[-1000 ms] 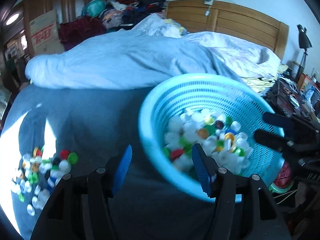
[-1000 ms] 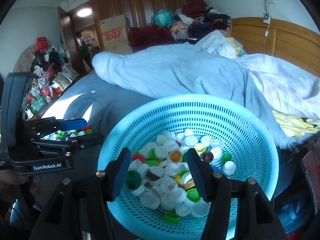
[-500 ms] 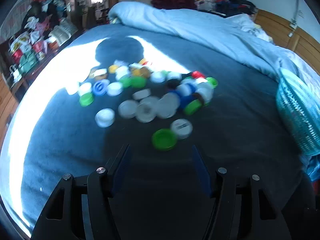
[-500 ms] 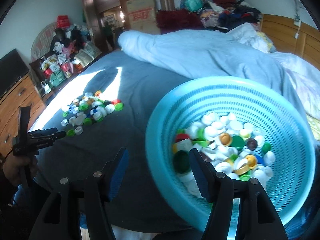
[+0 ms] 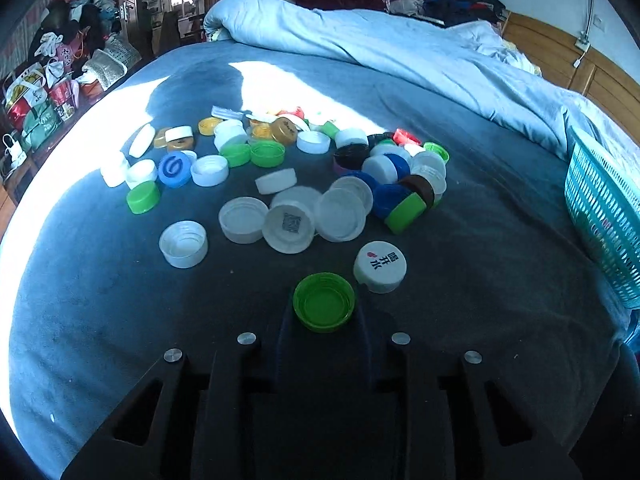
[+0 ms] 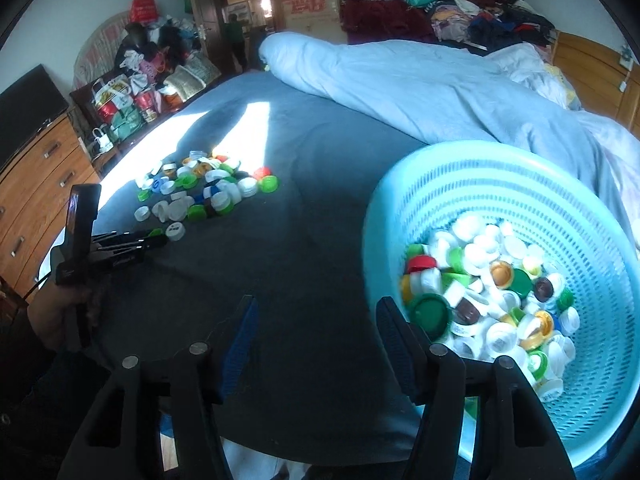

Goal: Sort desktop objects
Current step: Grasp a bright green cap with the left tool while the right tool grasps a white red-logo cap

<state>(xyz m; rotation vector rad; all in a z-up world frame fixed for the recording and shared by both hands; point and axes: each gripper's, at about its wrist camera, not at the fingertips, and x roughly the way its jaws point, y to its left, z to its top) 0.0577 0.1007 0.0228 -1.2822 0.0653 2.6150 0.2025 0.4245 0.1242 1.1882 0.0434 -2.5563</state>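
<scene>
Gripping a ribbed, round green cap [image 5: 323,301] between narrowed blue-padded fingers, the left tongs [image 5: 323,320] are holding it open side up, just above the dark, velvety bed [image 5: 480,280] near its front edge. Its underside and the pad tips are lying hidden beneath its rim. Just beside it, a smooth white cap [image 5: 380,267] with printed characters is resting top up. Beyond, the loose heap of plastic caps [image 5: 296,168] is sprawling toward the bed's left edge, partly washed out by hard sunlight. The right tongs [image 6: 314,332] are standing wide and empty over the bed, their ridged blue pads showing. At the bed's right edge, a perforated, round turquoise basket [image 6: 520,184] is holding many mixed caps; its lower rim is running out of frame. A puffy pale-blue duvet [image 6: 420,88] is lying bunched along the far side.
</scene>
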